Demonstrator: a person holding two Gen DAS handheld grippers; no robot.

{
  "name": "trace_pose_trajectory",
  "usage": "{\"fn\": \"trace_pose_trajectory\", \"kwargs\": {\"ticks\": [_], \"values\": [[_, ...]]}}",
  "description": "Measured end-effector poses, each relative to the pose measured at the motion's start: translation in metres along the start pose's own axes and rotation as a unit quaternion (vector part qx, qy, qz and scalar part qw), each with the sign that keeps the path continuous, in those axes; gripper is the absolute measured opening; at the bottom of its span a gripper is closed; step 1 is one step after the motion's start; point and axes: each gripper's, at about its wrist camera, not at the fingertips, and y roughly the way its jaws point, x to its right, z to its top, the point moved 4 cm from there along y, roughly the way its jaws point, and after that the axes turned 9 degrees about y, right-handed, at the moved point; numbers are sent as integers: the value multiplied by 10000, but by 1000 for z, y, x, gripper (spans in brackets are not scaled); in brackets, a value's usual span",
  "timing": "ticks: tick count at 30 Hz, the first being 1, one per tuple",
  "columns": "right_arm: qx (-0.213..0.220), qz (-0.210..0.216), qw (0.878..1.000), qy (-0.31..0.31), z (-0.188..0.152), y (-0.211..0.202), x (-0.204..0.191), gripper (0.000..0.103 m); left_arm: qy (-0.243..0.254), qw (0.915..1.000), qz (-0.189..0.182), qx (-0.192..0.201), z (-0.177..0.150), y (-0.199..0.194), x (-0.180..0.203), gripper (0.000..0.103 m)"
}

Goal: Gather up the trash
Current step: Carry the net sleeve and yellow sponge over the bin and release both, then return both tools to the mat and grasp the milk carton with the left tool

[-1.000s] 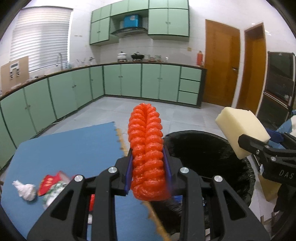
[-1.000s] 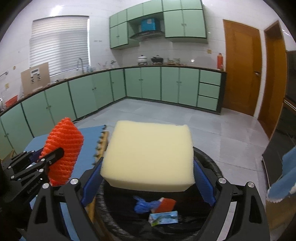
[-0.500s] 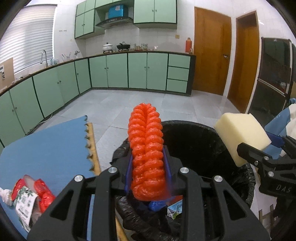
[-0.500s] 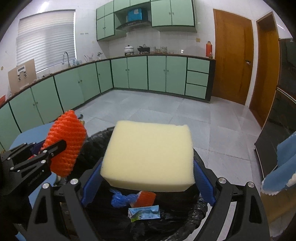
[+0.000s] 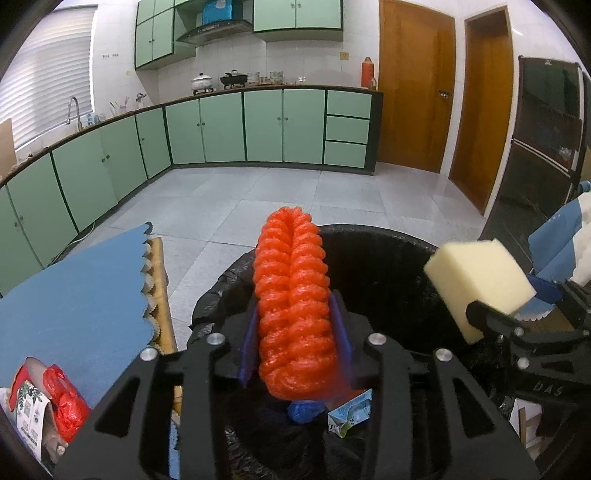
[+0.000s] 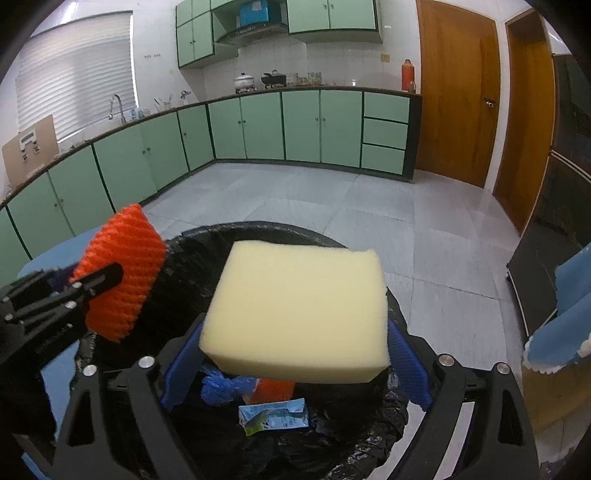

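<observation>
Home kitchen: green cabinets (image 5: 280,125) along walls, sink tap (image 5: 74,110), pots (image 5: 201,82) on stove under range hood (image 5: 214,31) (tiled floor), 2 wooden doors (image 5: 415,85).

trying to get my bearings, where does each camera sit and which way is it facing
Left wrist: on the left gripper, looking down its fingers past the orange net into the bin; jaws opening; right gripper at right.
Right wrist: on the right gripper, over the sponge into the bin; left gripper at left.
Shared: bin, net, sponge, green cabinets.
</observation>
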Motion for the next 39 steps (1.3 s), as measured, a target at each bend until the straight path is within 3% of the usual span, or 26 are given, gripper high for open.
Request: {"fn": "trace_pose_trajectory", "kwargs": {"ticks": [2,4,13,24,33,39], "values": [[-46,-114,9999,-14,-2,1,1,96,-33,10000,-25,14,1,-2,-2,60],[-18,-169,9999,23,-3,-2,5,97,-33,10000,-22,60,2,-5,-4,66],[170,-58,9996,228,1,-29,-2,97,-184,9994,140,255,1,-40,-28,79],[373,497,9980,114,-6,-68,-74,97,-448,9956,728,394,-37,-120,-91,82],[214,891,9957,-111,-33,-71,-145,97,-784,9844,1564,179,-98,-172,-162,82],[189,1094,9930,-399,-55,-65,-191,97,-957,9795,1775,-19,-131,-186,-192,82]]}}
